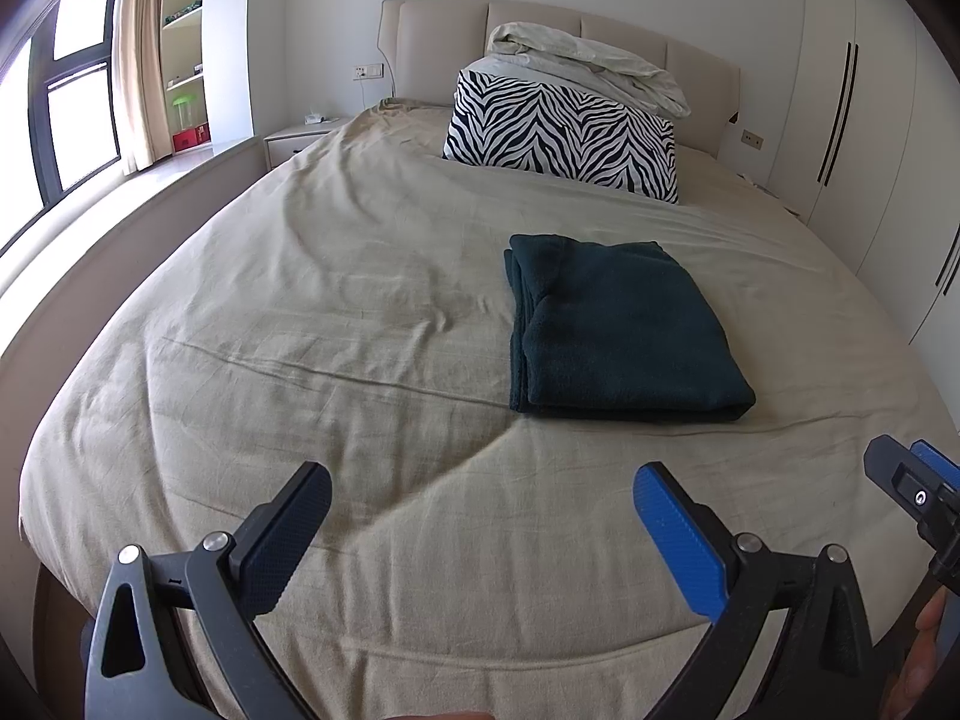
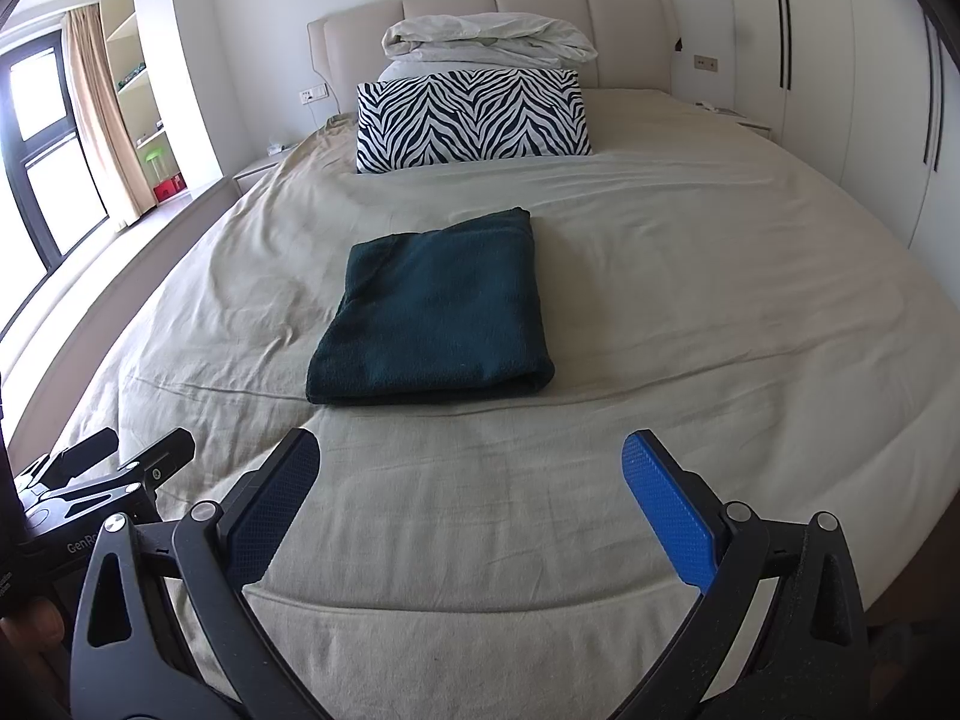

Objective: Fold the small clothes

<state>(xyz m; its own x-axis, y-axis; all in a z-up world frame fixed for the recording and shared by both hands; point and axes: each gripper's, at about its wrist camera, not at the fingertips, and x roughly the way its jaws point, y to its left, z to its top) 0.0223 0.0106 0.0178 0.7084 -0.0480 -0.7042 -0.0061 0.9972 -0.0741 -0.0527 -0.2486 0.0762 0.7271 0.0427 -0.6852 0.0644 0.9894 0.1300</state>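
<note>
Your left gripper [image 1: 483, 495] and right gripper [image 2: 471, 462] gape wide, holding nothing, both just short of the folded dark-green garment [image 2: 435, 315] on the bed [image 2: 660, 276].

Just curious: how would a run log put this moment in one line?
left tool open | right tool open | dark green garment folded on bed, untouched

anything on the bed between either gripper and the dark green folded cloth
Nothing visible. Only bare beige sheet lies between the open right gripper and the dark green folded cloth, and likewise ahead of the open left gripper. The zebra pillow sits beyond it.
</note>
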